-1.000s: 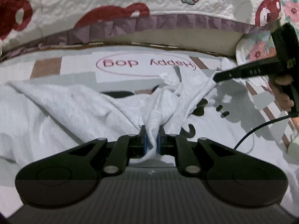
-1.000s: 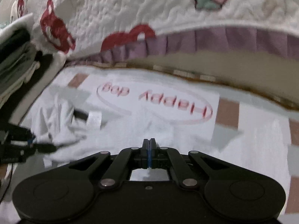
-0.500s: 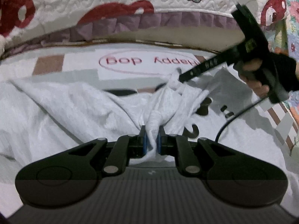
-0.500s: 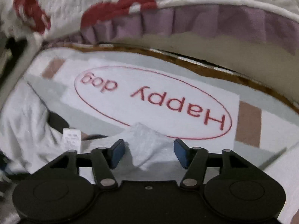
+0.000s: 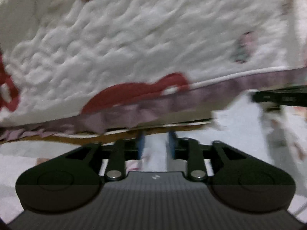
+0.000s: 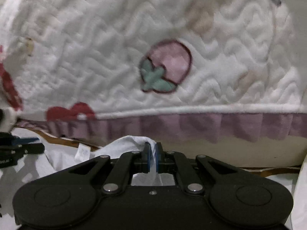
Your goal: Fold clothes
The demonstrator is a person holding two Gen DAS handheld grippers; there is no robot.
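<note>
Lifted off the mat since a second ago: both views now tipped up onto the quilted bedspread (image 6: pixel 96 57) and its lilac frill (image 6: pixel 211 128), with the printed mat gone from sight. Right hand-held gripper (image 6: pixel 153 159), a moment ago spread over a cloth edge, now pressed together and pinching a fold of the white garment (image 6: pixel 124 145). Left hand-held gripper (image 5: pixel 155 145) opening, white cloth in the gap between its blue pads; too blurred to tell whether the pads press on it or have let go.

Garment raised in front of the bed, slung between the two grippers. Long axis side to side, running from the right pinch leftward past the care label (image 6: pixel 82 151) toward the left gripper at the far left edge of the right view. Rest of the cloth drooping below that line, out of sight under the gripper bodies.

Label closer to the right pinch than to the left one, so probably a top or waist edge held there, facing up. Next move likely hinges on drawing that edge taut along its length, hands apart sideways. Risk, if the left side slips free: cloth swinging down from the right pinch alone.
</note>
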